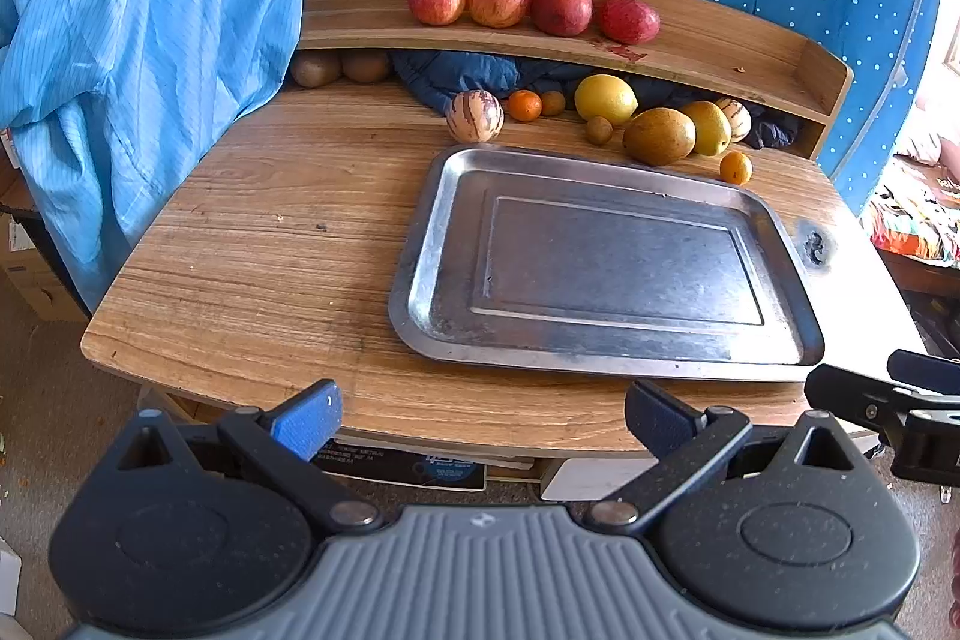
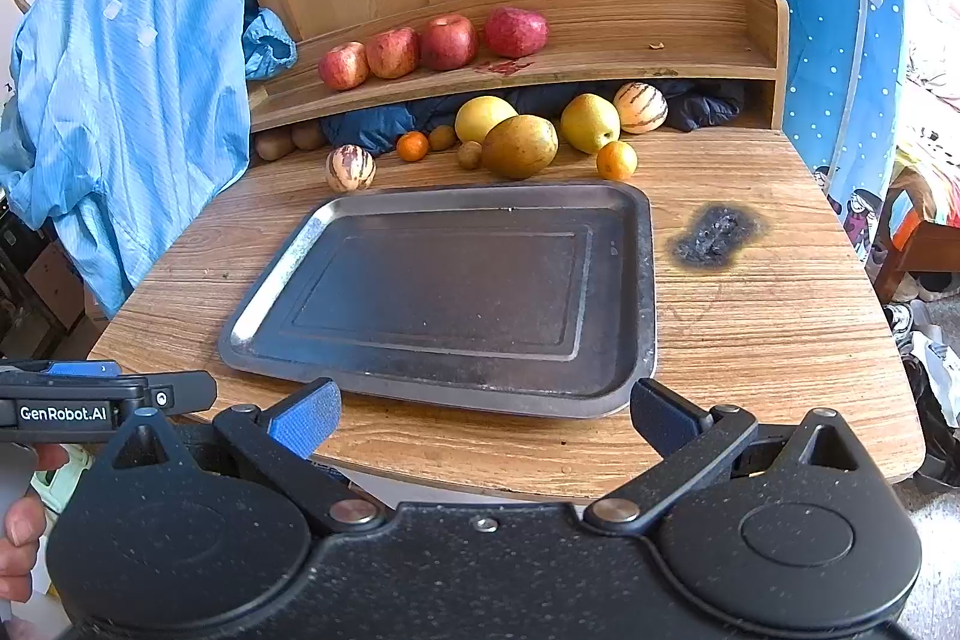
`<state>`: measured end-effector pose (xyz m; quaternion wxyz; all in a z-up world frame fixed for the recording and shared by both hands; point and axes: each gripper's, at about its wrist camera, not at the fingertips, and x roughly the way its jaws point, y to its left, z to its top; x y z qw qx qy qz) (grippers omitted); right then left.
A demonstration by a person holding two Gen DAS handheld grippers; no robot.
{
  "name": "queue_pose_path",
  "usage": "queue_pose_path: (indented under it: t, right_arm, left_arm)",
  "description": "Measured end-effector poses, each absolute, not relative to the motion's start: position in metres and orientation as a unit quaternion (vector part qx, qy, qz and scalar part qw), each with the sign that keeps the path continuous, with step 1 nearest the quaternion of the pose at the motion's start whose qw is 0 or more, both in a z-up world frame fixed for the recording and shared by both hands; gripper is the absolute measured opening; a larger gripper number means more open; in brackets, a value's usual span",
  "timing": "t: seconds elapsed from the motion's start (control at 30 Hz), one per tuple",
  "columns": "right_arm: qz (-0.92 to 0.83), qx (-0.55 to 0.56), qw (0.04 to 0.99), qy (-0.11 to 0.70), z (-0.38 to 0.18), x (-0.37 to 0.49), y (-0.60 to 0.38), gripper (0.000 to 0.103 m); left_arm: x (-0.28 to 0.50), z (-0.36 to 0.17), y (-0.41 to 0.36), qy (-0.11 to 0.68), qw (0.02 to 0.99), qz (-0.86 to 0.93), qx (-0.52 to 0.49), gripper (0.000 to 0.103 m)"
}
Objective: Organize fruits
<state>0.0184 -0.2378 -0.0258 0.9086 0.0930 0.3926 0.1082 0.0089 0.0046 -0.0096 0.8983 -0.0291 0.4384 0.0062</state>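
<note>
Left tongs [image 1: 483, 421] and right tongs [image 2: 486, 421] are held spread, empty, at lower frame; bare metal tray [image 2: 642, 280] is set mid-worktop [image 2: 780, 340]; mixed fruits [image 2: 519, 145] are lined beyond it.

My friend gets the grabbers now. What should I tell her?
Left hand-held gripper: open, empty, at the table's near edge.
Right hand-held gripper: open, empty, beside it.
Metal tray: mid-table, nothing in it.
Four red apples sit on the shelf; pears, mandarins, kiwis and striped melons lie behind the tray.
Done: nothing sorted yet.
Left: all the fruit.
</note>
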Motion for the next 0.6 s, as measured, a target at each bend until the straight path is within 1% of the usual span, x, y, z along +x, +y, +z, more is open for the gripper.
queue_pose_path:
  t: [0.6]
  right_arm:
    - [0.113, 0.09, 0.912, 0.384, -0.0247, 0.0262, -0.2366, 0.102]
  left_arm:
    - [0.0175, -0.009, 0.0063, 0.444, 0.895, 0.02, -0.028, 0.102]
